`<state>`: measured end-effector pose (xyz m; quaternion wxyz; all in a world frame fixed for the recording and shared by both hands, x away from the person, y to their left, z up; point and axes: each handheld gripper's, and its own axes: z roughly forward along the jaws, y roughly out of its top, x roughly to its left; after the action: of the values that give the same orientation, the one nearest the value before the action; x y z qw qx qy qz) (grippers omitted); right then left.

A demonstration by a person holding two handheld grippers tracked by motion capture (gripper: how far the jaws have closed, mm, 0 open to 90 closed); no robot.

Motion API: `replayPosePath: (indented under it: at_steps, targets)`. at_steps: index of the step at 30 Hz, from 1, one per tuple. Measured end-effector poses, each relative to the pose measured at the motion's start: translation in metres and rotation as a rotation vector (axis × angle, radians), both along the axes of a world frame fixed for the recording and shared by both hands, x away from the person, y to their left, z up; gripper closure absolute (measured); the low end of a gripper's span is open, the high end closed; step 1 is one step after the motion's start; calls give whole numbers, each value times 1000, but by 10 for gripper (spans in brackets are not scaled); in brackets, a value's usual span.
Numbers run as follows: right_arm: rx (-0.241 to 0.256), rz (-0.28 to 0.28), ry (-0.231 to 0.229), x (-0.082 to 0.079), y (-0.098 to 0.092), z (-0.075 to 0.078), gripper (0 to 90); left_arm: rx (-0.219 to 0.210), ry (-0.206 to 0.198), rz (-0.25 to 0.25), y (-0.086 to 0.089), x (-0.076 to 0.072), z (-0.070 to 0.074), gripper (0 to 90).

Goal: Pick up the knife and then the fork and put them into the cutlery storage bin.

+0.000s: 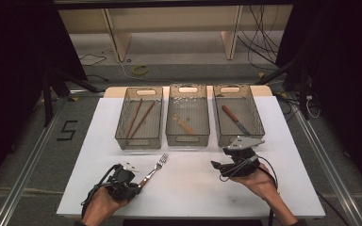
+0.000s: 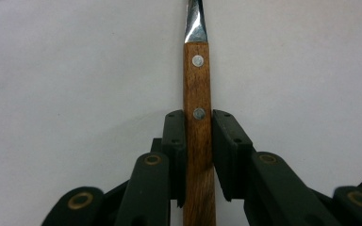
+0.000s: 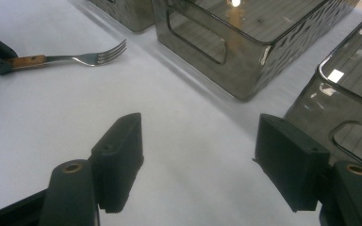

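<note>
White counter [image 1: 193, 188] is carrying three mesh bins [image 1: 188, 120] along its far side. Left claw [image 1: 139, 184] is gripping the wooden handle of a fork [image 1: 155, 165] lying near-left, tines pointing toward the bins. Right claw [image 1: 217, 165] is hovering wide open, near-right, just before the right bin.

Bare tabletop [image 1: 188, 183] lies between left gripper [image 1: 139, 184] and right gripper [image 1: 217, 165]. Ahead of both, three mesh bins [image 1: 188, 140] stand close together, blocking forward passage; fork [image 1: 154, 167] lies before left gripper.
</note>
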<state>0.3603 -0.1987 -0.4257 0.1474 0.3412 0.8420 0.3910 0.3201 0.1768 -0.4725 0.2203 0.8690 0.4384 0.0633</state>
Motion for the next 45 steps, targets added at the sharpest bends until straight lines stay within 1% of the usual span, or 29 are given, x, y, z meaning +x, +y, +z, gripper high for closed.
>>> replayPosePath:
  at_steps: [2,5,6,10,15,17,19,20,21,22,24,25,28,30,31,33,34,35,37,39,41,42,44,45]
  targets:
    - [1,0,0,0,0,0,334,10,-7,-12,0,0,0,755]
    - [3,3,-2,0,0,0,334,6,-7,-23,-1,-1,0,756]
    - [5,1,-2,0,0,0,334,-2,-10,-25,-1,-1,0,755]
    - [5,4,-4,0,0,0,334,-8,-11,-46,-3,-2,1,756]
    - [12,11,-7,-1,1,1,336,-25,-31,-63,-3,-3,5,756]
    - [21,22,-12,-2,3,2,335,-31,-35,-83,-5,-4,7,756]
    - [27,59,-28,-5,6,4,335,-36,-41,-108,-8,-5,9,756]
    - [31,73,-35,-6,8,6,335,-46,-45,-122,-10,-6,11,756]
    - [35,102,-48,-8,11,8,335,-49,-47,-130,-12,-6,11,757]
    - [35,121,-52,-9,13,9,334,-50,-47,-147,-14,-7,13,756]
    - [40,174,-72,-13,20,12,334,-72,-53,-167,-19,-9,15,756]
    - [41,198,-75,-15,24,14,334,-67,-53,-182,-22,-9,16,756]
    - [38,279,-86,-21,36,15,333,-78,-57,-219,-31,-11,21,756]
    - [29,332,-91,-25,46,14,333,-84,-63,-244,-37,-13,24,756]
    - [18,359,-91,-26,50,13,333,-88,-60,-258,-41,-13,26,756]
    - [10,410,-86,-29,60,11,333,-99,-69,-282,-48,-13,29,756]
    - [6,427,-88,-30,62,10,333,-95,-67,-309,-52,-14,31,756]
    - [-3,454,-86,-31,66,8,333,-96,-71,-321,-55,-14,31,756]
    - [-9,486,-83,-32,70,6,337,-94,-70,-357,-61,-14,34,756]
    - [-25,513,-82,-32,74,4,338,-100,-75,-383,-67,-15,36,756]
    - [-36,546,-76,-33,77,2,346,-96,-72,-412,-73,-17,38,756]
    - [-47,560,-81,-34,78,2,352,-95,-75,-420,-76,-17,38,756]
    - [-72,586,-64,-36,80,0,357,-88,-75,-444,-80,-19,39,756]
    - [-85,599,-66,-37,81,-2,358,-91,-77,-447,-81,-19,40,756]
